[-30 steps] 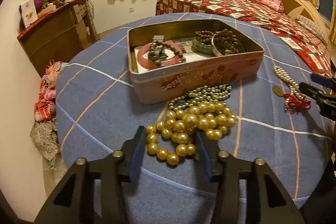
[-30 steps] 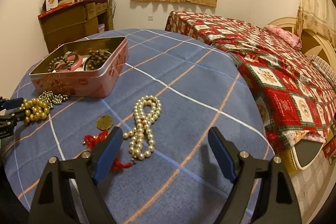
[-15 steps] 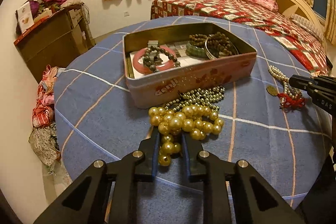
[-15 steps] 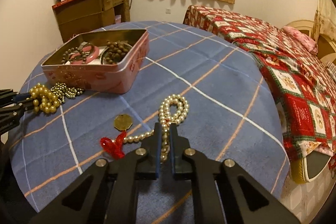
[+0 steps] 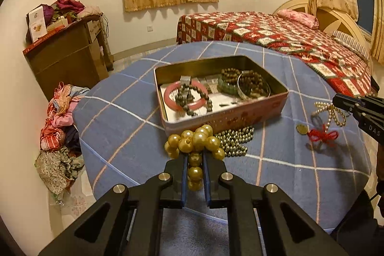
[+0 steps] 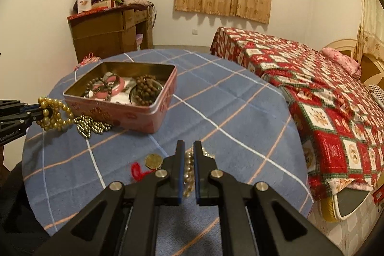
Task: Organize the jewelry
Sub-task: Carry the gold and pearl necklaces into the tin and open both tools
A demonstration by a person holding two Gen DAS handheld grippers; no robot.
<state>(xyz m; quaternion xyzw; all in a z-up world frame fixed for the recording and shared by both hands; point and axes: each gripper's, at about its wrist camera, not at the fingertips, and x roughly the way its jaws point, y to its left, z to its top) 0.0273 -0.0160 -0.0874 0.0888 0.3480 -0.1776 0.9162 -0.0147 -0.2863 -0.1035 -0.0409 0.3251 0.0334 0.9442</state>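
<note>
My left gripper [image 5: 194,157] is shut on a big gold bead necklace [image 5: 195,139] and holds it lifted in front of the open pink tin [image 5: 225,116]; it also shows in the right wrist view [image 6: 54,115]. The tin [image 6: 153,116] holds a pink bangle [image 5: 186,96] and brown bead bracelets [image 5: 252,82]. My right gripper [image 6: 187,144] is shut on a white pearl necklace [image 6: 188,172], which shows in the left wrist view [image 5: 332,112] lifted, with a gold coin pendant [image 5: 302,129] and red tassel [image 5: 322,136].
A small green-gold bead strand [image 5: 236,140] lies on the blue checked tablecloth [image 5: 124,126] against the tin's front. A bed [image 6: 324,92] stands to the right of the table. A wooden cabinet [image 5: 67,59] and a clothes pile [image 5: 60,131] are at the left.
Both grippers closed from wide open, the left on the gold bead necklace and the right on the pearl necklace, and both have lifted their necklaces up off the cloth.
</note>
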